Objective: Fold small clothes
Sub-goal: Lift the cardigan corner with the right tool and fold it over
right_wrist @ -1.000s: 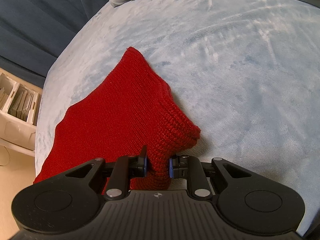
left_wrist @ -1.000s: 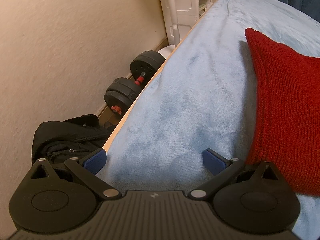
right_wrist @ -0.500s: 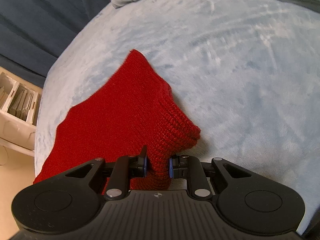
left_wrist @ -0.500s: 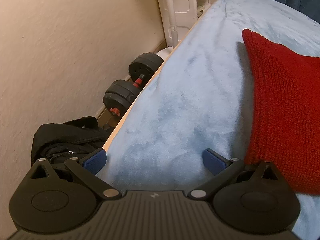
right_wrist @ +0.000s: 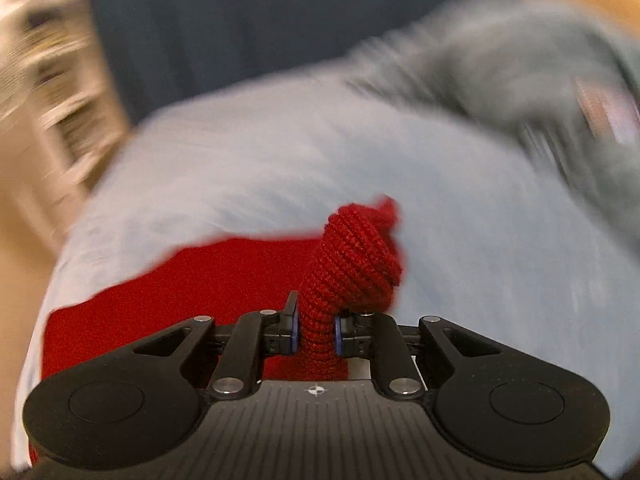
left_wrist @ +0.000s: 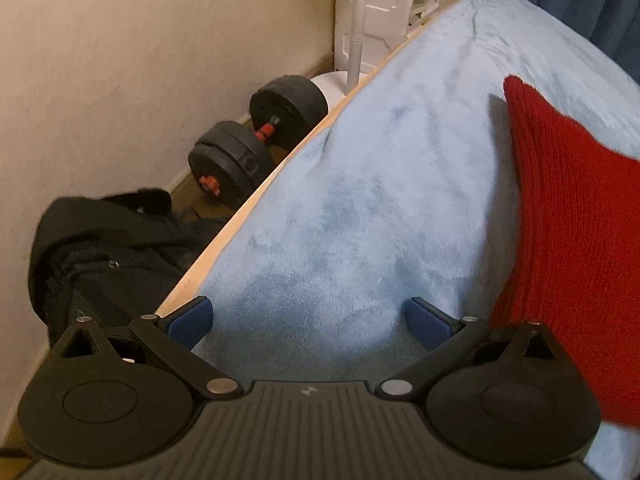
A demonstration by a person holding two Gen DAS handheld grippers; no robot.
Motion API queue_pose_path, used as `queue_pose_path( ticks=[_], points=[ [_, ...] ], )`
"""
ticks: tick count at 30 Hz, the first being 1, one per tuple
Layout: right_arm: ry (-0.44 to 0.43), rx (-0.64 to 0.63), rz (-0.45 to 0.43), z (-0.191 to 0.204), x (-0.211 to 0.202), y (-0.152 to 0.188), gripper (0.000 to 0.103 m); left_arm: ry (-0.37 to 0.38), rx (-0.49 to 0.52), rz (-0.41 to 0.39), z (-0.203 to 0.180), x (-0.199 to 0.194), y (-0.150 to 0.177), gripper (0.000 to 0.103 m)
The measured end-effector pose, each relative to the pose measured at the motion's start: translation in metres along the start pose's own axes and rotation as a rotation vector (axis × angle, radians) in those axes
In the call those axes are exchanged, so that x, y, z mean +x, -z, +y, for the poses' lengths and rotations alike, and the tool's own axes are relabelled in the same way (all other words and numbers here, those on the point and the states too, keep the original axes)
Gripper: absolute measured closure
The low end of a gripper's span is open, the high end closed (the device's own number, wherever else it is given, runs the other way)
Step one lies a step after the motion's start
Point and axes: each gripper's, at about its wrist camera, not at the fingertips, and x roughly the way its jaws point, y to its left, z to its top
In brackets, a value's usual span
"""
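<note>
Folding the red knit (right_wrist: 352, 264) — my right gripper (right_wrist: 314, 326) clamped its corner, left gripper (left_wrist: 310, 322) fingers apart — next, carry it across.

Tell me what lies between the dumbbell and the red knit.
Left wrist view: the bed's wooden edge, then bare light blue blanket. Nothing else lies between the dumbbell and the red knit.

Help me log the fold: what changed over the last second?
The right gripper, clamped on the red knit and just tightening, lifted its bunched end off the blue blanket. The left gripper stayed open and empty over the blanket.
</note>
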Motion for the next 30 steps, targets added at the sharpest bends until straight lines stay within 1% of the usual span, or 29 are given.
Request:
queue_pose_path(
  ticks=[2,3,5,6,7,9,10,11,12,14,16,17,18,19,20,21,23,25,26,27,28,29,30],
  points=[
    [-0.073,-0.175,-0.071,0.061,-0.009,0.002,0.088,0.018,-0.041,0.003,0.007,-0.001,-0.002,0.0],
    [-0.128,-0.283,-0.099,0.098,-0.014,0.011,0.088,0.025,-0.062,0.005,0.012,-0.002,-0.003,0.0],
    [-0.227,-0.457,-0.112,0.151,-0.019,0.038,0.087,0.044,-0.119,0.002,0.022,-0.004,-0.006,0.0],
    [-0.282,-0.555,-0.095,0.175,-0.02,0.059,0.087,0.05,-0.143,-0.002,0.027,-0.005,-0.007,0.0],
    [-0.338,-0.657,-0.055,0.195,-0.018,0.083,0.087,0.055,-0.163,-0.008,0.031,-0.005,-0.009,0.0],
    [-0.414,-0.771,0.04,0.215,-0.014,0.125,0.087,0.071,-0.191,-0.008,0.036,-0.006,-0.01,0.0],
    [-0.427,-0.824,0.071,0.219,-0.013,0.146,0.087,0.084,-0.194,-0.002,0.036,-0.006,-0.01,0.0],
    [-0.413,-0.855,0.063,0.22,-0.013,0.157,0.087,0.092,-0.19,0.003,0.035,-0.006,-0.01,0.0],
    [-0.395,-0.862,0.047,0.219,-0.013,0.163,0.086,0.096,-0.179,0.003,0.032,-0.006,-0.01,0.0],
    [-0.415,-0.794,0.056,0.212,-0.011,0.154,0.086,0.103,-0.16,-0.007,0.029,-0.009,-0.01,0.0],
    [-0.45,-0.755,0.059,0.205,-0.015,0.145,0.086,0.118,-0.141,-0.023,0.028,-0.013,-0.01,0.0],
    [-0.475,-0.748,0.046,0.202,-0.02,0.142,0.086,0.13,-0.128,-0.027,0.027,-0.016,-0.01,0.0],
    [-0.518,-0.753,0.019,0.201,-0.03,0.142,0.086,0.139,-0.121,-0.033,0.027,-0.019,-0.009,0.0],
    [-0.546,-0.786,-0.006,0.199,-0.04,0.143,0.086,0.149,-0.118,-0.055,0.027,-0.026,-0.009,0.0],
    [-0.55,-0.821,-0.018,0.198,-0.044,0.147,0.087,0.154,-0.116,-0.082,0.028,-0.032,-0.009,0.0],
    [-0.55,-0.849,-0.005,0.197,-0.042,0.153,0.086,0.155,-0.115,-0.103,0.028,-0.038,-0.011,0.0],
    [-0.538,-0.896,0.057,0.198,-0.032,0.168,0.086,0.164,-0.105,-0.121,0.025,-0.047,-0.014,0.0],
    [-0.542,-0.917,0.02,0.196,-0.033,0.178,0.085,0.184,-0.084,-0.142,0.023,-0.056,-0.016,0.0],
    [-0.552,-0.897,0.019,0.194,-0.035,0.177,0.078,0.2,-0.072,-0.147,0.02,-0.06,-0.018,0.0],
    [-0.578,-0.849,0.04,0.19,-0.037,0.17,0.064,0.228,-0.053,-0.154,0.016,-0.064,-0.018,0.0],
    [-0.615,-0.793,0.078,0.184,-0.041,0.161,0.057,0.257,-0.026,-0.156,0.01,-0.068,-0.019,0.0],
    [-0.639,-0.734,0.102,0.175,-0.048,0.152,0.054,0.274,0.001,-0.156,0.003,-0.072,-0.021,0.0],
    [-0.663,-0.667,0.121,0.162,-0.056,0.141,0.054,0.285,0.029,-0.162,-0.005,-0.075,-0.022,0.0]
  ],
)
